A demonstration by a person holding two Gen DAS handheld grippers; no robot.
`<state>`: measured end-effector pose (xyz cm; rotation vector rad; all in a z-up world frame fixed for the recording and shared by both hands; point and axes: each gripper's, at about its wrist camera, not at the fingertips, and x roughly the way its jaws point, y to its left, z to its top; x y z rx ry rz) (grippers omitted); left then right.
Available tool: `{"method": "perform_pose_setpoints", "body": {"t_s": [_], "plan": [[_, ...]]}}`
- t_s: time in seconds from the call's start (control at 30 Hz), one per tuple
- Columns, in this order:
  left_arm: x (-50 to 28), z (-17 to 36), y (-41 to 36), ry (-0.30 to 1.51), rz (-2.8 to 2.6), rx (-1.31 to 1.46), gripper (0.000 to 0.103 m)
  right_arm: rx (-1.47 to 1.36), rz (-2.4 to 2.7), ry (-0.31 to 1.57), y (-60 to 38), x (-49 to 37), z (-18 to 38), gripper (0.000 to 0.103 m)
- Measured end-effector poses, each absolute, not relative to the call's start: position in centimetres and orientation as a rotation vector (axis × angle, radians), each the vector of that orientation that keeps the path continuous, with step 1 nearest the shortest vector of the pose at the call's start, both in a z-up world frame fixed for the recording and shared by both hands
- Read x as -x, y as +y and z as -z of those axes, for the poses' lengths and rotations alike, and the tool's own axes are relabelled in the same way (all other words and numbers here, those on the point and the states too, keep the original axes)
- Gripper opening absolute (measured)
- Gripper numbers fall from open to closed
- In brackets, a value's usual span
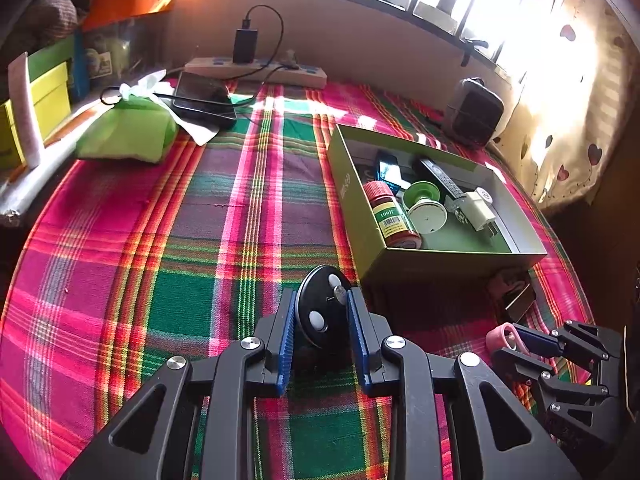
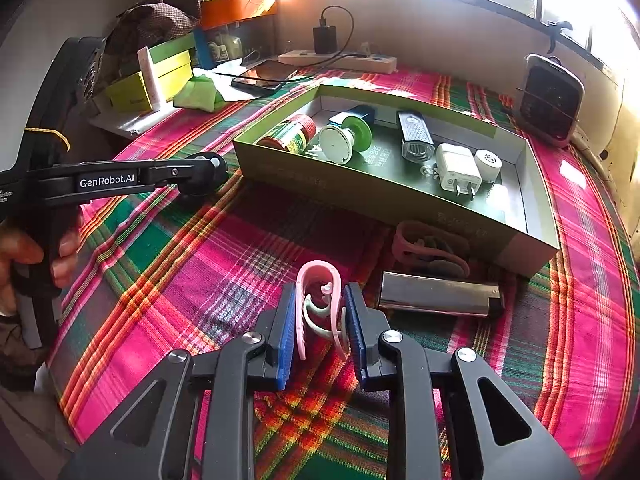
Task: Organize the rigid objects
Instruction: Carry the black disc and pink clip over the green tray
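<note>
My left gripper [image 1: 322, 312] is shut on a black disc [image 1: 320, 308] with white dots, standing on edge over the plaid cloth; it also shows in the right wrist view as the left gripper [image 2: 208, 172]. My right gripper [image 2: 320, 312] is shut on a pink clip [image 2: 318, 304] with a pale green inner spring; in the left wrist view the same pink clip [image 1: 505, 336] shows at the lower right. An open green box [image 1: 352, 216] holds a red bottle [image 1: 390, 212], a green-white spool [image 1: 424, 208], a remote [image 1: 440, 178] and a white plug [image 1: 480, 210].
A second pink clip [image 2: 428, 252] and a metallic lighter-like bar [image 2: 438, 294] lie in front of the green box [image 2: 360, 196]. At the back are a power strip [image 1: 256, 70], a phone [image 1: 202, 98], a green pouch [image 1: 128, 132], yellow boxes [image 1: 48, 100] and a small heater [image 2: 550, 98]. A hand [image 2: 24, 256] holds the left gripper.
</note>
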<state>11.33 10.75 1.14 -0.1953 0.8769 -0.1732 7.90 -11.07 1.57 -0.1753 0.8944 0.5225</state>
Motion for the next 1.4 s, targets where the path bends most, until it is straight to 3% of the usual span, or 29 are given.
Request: {"method": "perform_pose_setpoints", "body": {"t_s": [1.4], "plan": [[-11.3, -6.0, 9.0, 0.789, 0.243, 0.199, 0.024, 0.087, -0.48, 0.797, -13.3, -9.1, -5.9, 0.025]]}}
